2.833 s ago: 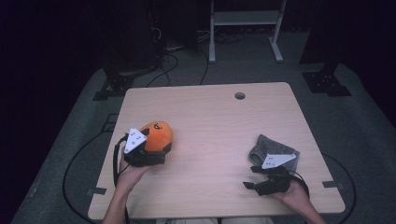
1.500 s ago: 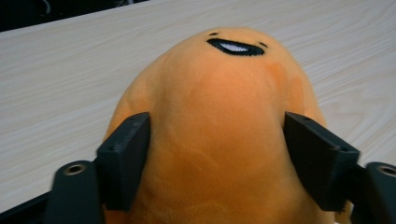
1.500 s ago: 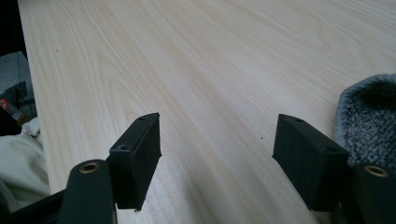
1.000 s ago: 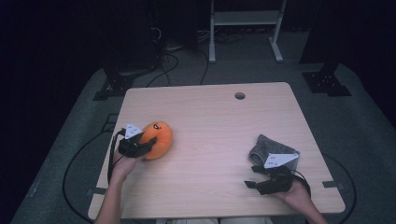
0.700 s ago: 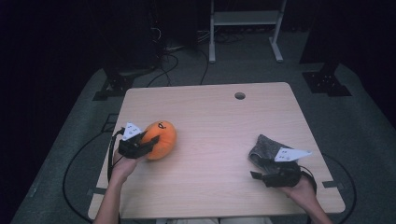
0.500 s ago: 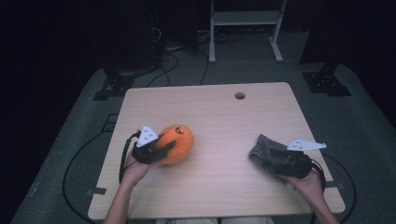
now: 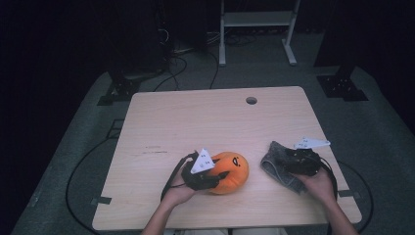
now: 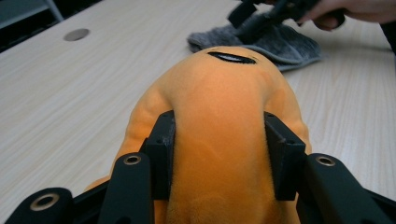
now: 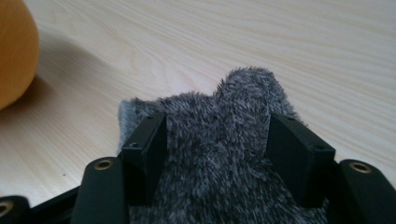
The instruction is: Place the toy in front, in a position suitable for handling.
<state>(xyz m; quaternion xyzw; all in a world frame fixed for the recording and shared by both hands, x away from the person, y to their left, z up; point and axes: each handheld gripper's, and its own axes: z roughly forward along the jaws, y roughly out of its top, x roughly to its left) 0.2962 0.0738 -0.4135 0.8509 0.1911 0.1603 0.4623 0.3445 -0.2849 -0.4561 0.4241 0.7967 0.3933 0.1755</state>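
Your left gripper holds the orange plush toy on the wooden table, near the front edge and a little left of the middle. In the left gripper view both black pads press into the toy's soft sides, so the plush bulges above and between them; a dark stitched mark sits on its top. The jaws are set to a narrow squeeze for this toy.

Your right gripper has the grey fuzzy cloth on the table's right side, close to the front. In the right gripper view the cloth fills the space between the two jaws, its pile brushing both pads, and the jaws have just been closing a little around it. The cloth bunches up into a hump ahead of the pads and its far end lies on the wood.

Toy and cloth sit near each other but apart, with a strip of bare table between them. The round cable hole lies well back, toward the far edge.
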